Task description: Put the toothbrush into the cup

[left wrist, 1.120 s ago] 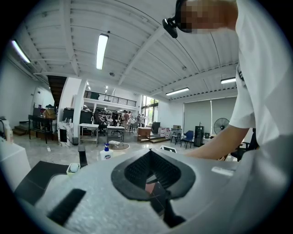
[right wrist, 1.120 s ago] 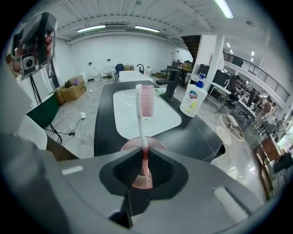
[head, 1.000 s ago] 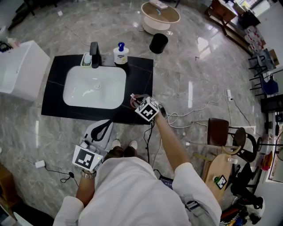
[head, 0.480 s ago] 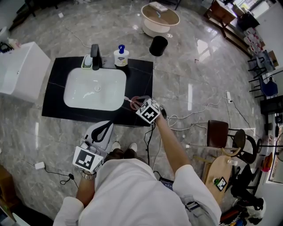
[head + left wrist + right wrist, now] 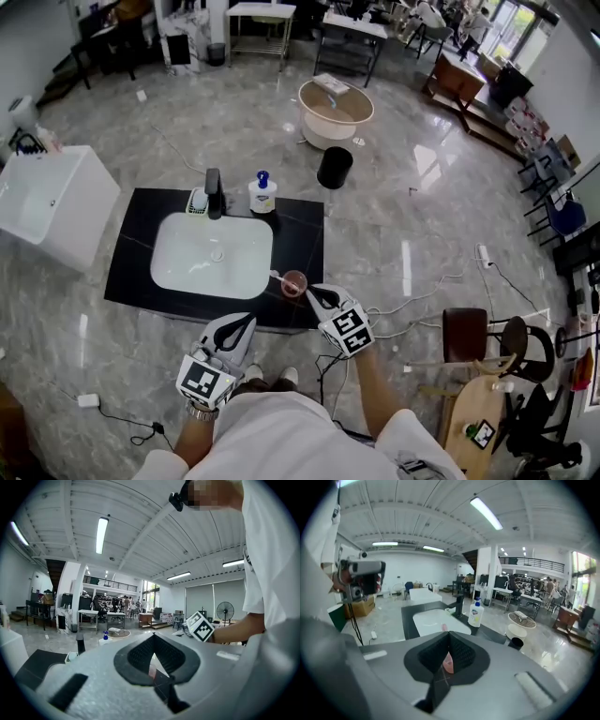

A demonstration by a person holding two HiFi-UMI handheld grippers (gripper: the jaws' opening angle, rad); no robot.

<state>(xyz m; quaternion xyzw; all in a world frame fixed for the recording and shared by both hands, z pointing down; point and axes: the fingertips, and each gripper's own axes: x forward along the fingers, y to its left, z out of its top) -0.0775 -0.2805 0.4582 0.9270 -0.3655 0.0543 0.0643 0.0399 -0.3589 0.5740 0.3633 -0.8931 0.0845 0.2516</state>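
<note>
- Right gripper (image 5: 312, 292): ribbed dark pads closed tip to tip, gripping nothing.
- Pink translucent round cup (image 5: 294, 282) is just past its tips on the glossy black counter (image 5: 305, 234). Only a pink sliver shows through the slit behind the tips in the right gripper view.
- Toothbrush (image 5: 278, 276): thin pale stick in the cup, leaning away to the left. Its head is too small to make out.
- Left gripper (image 5: 246, 321): jaws closed, empty, held at the counter's near edge.
- White rectangular basin (image 5: 211, 255) is ahead of my left gripper.

White short-sleeved shirt (image 5: 281, 436), pale grey left gripper (image 5: 249, 319) and right gripper (image 5: 310, 290), black-lined jaws, black-and-white marker cubes (image 5: 204, 380)
</note>
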